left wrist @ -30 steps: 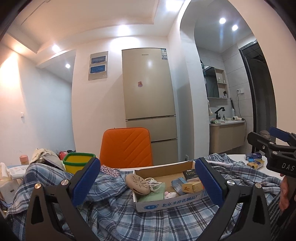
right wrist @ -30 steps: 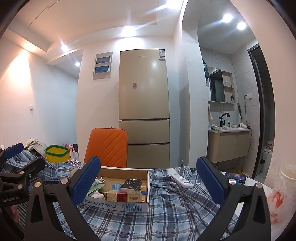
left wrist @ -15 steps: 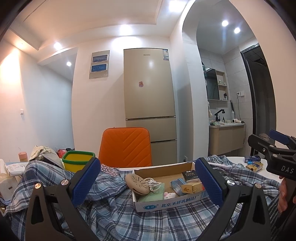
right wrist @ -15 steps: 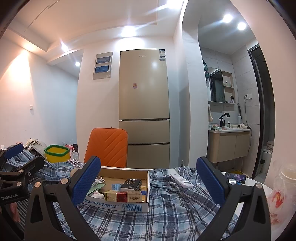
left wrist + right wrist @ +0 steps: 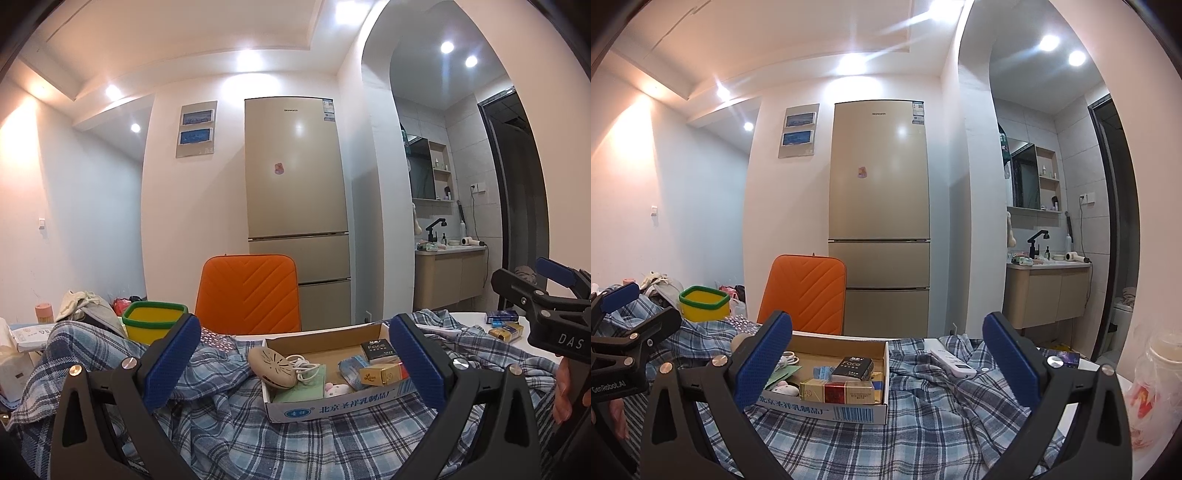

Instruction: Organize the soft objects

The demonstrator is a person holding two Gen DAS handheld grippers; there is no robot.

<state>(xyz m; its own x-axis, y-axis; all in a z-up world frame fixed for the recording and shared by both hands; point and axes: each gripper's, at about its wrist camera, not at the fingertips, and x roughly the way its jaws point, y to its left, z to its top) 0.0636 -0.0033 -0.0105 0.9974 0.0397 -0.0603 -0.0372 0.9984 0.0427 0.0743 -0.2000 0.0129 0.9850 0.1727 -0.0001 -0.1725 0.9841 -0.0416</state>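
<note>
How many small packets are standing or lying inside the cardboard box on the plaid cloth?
2 clear ones: a black packet toward the back and a gold-and-red packet at the front wall. Others may be hidden behind them.

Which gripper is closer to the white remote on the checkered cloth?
Right. The white remote lies on the plaid cloth just ahead of the right gripper, between its open fingers. The left gripper is farther left, facing the cardboard box; the remote isn't in its view.
</note>
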